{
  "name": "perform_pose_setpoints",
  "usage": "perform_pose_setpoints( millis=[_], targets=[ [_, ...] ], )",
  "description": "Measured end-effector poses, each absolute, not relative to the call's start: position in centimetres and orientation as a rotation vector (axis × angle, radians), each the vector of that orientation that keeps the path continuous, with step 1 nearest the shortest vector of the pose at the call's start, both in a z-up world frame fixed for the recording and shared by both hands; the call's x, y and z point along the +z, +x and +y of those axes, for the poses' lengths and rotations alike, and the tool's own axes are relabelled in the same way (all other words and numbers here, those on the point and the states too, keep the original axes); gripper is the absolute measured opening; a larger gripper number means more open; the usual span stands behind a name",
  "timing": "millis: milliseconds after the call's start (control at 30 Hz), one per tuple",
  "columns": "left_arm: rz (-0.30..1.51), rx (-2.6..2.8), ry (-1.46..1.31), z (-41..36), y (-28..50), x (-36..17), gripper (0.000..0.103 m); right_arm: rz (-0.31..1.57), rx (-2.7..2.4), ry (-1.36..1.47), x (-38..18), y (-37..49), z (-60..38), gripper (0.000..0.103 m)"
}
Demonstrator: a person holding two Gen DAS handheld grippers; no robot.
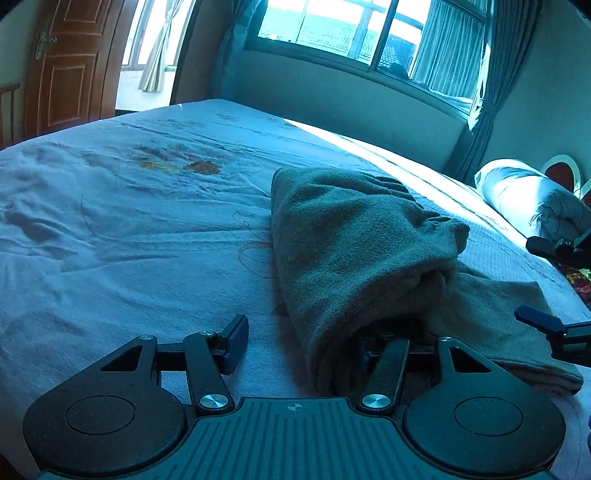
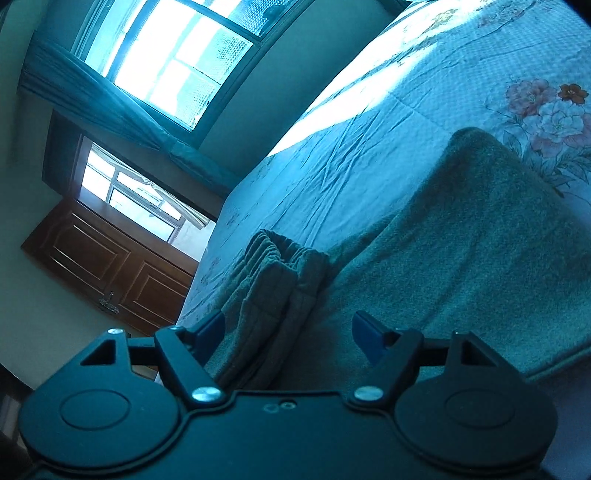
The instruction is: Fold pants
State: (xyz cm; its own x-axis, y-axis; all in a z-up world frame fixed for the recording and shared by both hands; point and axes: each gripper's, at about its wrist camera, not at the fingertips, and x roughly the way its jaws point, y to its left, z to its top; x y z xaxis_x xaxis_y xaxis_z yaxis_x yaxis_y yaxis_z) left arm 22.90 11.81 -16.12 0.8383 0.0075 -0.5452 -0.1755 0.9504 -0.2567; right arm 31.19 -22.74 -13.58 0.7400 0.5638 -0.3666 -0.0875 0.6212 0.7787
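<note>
**Pants partly folded on the bed, both grippers loose at the near edge**

The pants [image 1: 354, 240], in thick grey-green fabric, lie on the bed to the right of its middle, doubled over into a thick bundle, with a flatter layer spreading out beneath toward the right. The gathered waistband [image 2: 273, 254] shows in the right wrist view, standing in ridges at one end.

The left gripper [image 1: 299, 347] has its jaws apart: one finger is clear on the sheet, the other tucked under the fold's near edge, and nothing is pinched. The right gripper [image 2: 288, 332] also stands open, straddling cloth its pads do not press.

This looks like a pause between folds. The next move probably calls for closing on an edge and carrying it across, keeping the layers aligned so the bulky roll does not slump.

The bedsheet [image 1: 110, 229] is pale, wrinkled and flower-printed. Beyond are a window [image 1: 354, 29] with curtains, a wooden door [image 1: 70, 66] and a pillow [image 1: 524, 195].
</note>
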Motion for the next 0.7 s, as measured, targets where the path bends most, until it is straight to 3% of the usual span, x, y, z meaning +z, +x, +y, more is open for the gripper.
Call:
perform_pose_setpoints(
  millis=[200,333,500,567,633,700],
  targets=[
    [0.564,0.103,-0.364,12.6,22.8,-16.7,0.057,0.7,0.41,0.891,-14.7,33.9,-21.1,0.064],
    [0.566,0.073,-0.296,11.3,22.3,-15.6,0.057,0.635,0.384,0.772,-13.4,31.6,-21.8,0.064],
    [0.447,0.087,0.178,4.0,24.2,-10.7,0.057,0.535,0.262,0.64,-13.0,27.0,-26.5,0.066],
    [0.482,0.012,0.262,1.0,26.4,-10.0,0.057,0.512,0.224,0.625,-12.9,26.1,-28.5,0.067],
    [0.505,-0.027,0.312,-1.5,28.8,-10.3,0.07,0.493,0.196,0.635,-12.9,25.6,-30.1,0.067],
    [0.536,-0.011,0.383,-3.7,31.2,-10.7,0.07,0.47,0.19,0.644,-12.6,25.3,-31.3,0.069]
  ],
)
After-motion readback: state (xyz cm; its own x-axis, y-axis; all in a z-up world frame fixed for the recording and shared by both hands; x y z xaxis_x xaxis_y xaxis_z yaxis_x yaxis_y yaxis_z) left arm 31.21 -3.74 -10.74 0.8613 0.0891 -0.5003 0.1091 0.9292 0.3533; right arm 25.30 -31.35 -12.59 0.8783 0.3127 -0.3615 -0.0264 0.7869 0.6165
